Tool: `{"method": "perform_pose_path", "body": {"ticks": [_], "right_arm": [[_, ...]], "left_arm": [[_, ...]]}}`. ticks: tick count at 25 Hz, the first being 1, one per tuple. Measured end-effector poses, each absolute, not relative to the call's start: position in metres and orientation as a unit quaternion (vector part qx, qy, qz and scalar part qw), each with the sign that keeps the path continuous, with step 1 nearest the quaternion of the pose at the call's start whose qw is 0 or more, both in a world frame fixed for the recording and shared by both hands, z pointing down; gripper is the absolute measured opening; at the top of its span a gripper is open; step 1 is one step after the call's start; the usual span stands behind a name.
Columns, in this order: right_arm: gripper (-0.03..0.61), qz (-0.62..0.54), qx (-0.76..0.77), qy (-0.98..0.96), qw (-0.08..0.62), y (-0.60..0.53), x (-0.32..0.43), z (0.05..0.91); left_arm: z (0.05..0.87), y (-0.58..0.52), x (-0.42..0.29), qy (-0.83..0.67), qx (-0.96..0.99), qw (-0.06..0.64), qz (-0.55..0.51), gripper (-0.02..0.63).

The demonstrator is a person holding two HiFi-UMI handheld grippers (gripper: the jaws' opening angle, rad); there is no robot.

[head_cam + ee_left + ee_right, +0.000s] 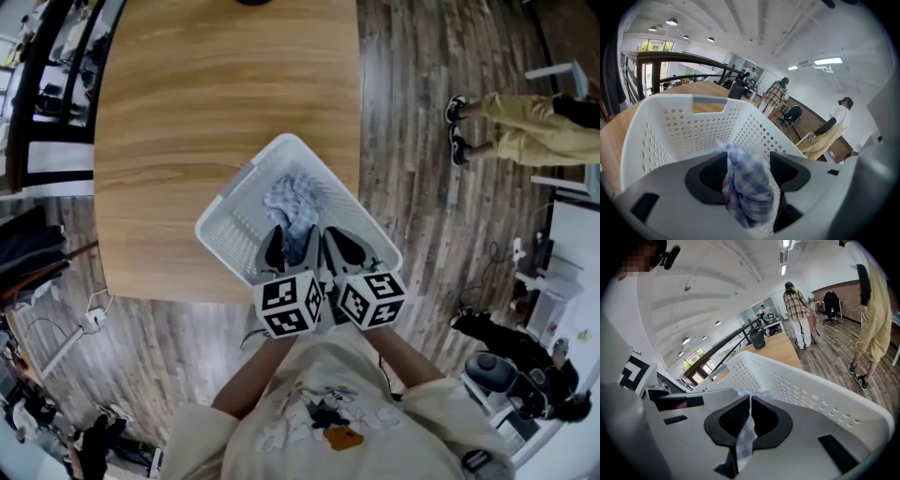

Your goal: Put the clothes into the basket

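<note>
A white perforated basket (234, 192) stands at the near edge of the wooden table (216, 94). A blue-and-white checked cloth (292, 208) lies in it, reaching up to both grippers over the near rim. My left gripper (286, 246) has its jaws wide apart; in the left gripper view the bunched cloth (747, 185) hangs loosely between them above the basket (670, 126). My right gripper (337, 246) is beside it. In the right gripper view that gripper (749, 416) is shut on a thin fold of the cloth (746, 437), with the basket wall (806, 390) just beyond.
A person in yellow trousers (525, 131) stands on the wood floor to the right of the table. Bags and a chair (506, 366) sit at the lower right, cables and a power strip (94, 319) at the lower left. A dark railing (37, 84) runs along the left.
</note>
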State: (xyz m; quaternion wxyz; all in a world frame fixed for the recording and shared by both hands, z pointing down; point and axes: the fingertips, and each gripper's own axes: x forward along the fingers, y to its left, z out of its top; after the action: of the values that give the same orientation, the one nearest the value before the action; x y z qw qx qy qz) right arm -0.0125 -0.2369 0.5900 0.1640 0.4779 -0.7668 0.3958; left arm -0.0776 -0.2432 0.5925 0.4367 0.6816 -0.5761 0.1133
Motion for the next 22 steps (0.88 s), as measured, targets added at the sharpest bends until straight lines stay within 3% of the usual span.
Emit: {"method": "perform_pose_path", "body": {"ticks": [14,22], "right_arm": [[0.026,0.394,0.483,-0.766,0.157,-0.232,-0.015,0.583],[0.026,0.384,0.482,-0.774,0.145,-0.229,-0.011,0.568]], "left_arm": [[0.582,-0.234,-0.079,-0.562,0.693,0.439,0.107,0.270],[0.569,-0.222,-0.080,-0.573,0.690,0.429,0.107,0.114]]}}
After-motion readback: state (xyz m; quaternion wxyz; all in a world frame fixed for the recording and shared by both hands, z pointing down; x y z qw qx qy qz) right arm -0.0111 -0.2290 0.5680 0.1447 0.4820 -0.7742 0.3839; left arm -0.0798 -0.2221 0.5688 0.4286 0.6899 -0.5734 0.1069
